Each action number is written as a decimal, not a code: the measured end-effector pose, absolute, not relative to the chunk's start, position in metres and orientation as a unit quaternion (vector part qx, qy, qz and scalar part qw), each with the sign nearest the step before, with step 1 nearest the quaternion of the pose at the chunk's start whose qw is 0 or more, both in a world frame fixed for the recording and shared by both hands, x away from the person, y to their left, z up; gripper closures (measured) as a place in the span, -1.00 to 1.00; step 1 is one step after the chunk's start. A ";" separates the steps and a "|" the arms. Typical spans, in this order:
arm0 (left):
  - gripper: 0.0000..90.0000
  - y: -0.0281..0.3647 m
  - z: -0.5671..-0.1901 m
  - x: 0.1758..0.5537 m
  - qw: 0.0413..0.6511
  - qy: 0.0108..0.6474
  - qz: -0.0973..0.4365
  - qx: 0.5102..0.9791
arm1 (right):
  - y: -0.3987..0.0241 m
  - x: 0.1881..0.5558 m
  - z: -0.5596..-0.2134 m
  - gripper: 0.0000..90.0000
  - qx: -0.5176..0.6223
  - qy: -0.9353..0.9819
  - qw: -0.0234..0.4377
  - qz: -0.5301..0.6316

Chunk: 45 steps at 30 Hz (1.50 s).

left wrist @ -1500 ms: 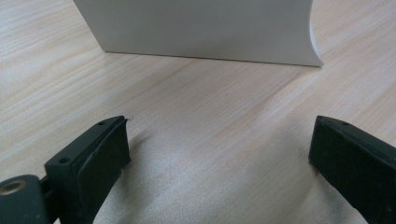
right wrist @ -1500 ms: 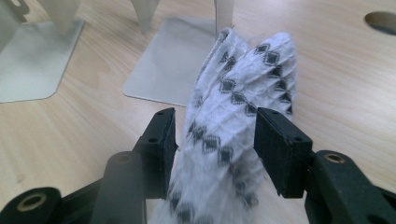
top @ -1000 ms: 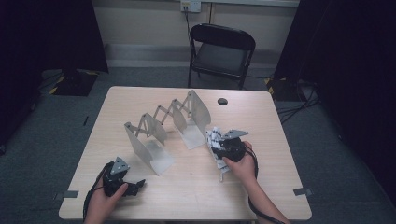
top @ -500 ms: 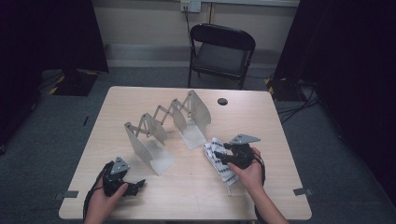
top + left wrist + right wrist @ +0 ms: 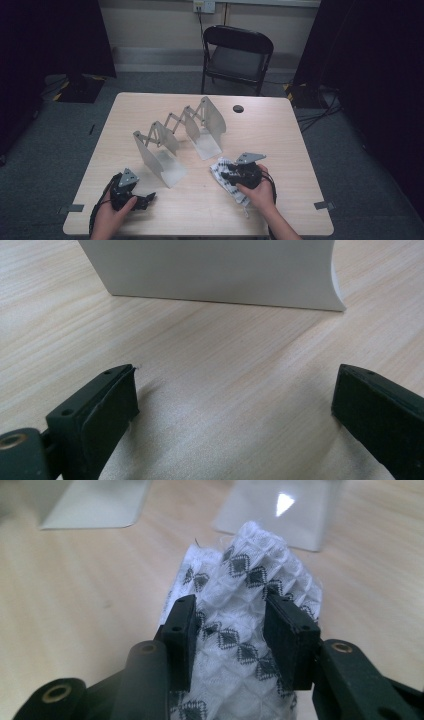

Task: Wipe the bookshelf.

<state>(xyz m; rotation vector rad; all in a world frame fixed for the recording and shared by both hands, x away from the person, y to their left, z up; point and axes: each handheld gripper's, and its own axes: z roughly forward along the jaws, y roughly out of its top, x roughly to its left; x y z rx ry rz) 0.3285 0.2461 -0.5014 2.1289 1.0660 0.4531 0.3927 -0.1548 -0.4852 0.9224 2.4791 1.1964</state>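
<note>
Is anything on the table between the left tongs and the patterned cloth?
Nothing visible. The left tongs stand open over bare table; the cloth lies to their right at the right tongs. The folding rack sits farther back.

L hand (image 5: pixel 111 212) comes in from the near edge of the table, close to its near-left corner, forearm running straight up from the bottom. It wraps the left gripper (image 5: pixel 145 200), which lies low and about level, pointing right along the near edge. Jaws wide apart, nothing between them. R hand (image 5: pixel 257 192) enters from the near edge, right of centre, forearm angled up and left. It grips the right gripper (image 5: pixel 223 175) from behind, aimed left and away. Its jaws have just been closing and now pinch a cloth fold.
</note>
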 end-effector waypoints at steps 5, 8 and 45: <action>-0.92 0.246 -0.502 0.329 0.352 0.413 0.174 0.822 | -0.146 0.373 -0.475 0.24 0.287 0.856 0.101 0.418; -0.92 0.246 -0.501 0.329 0.351 0.413 0.173 0.822 | -0.148 0.373 -0.461 0.24 0.294 0.840 0.109 0.442; -0.94 0.245 -0.501 0.329 0.349 0.410 0.173 0.825 | -0.122 0.380 -0.461 0.11 0.298 0.841 0.106 0.438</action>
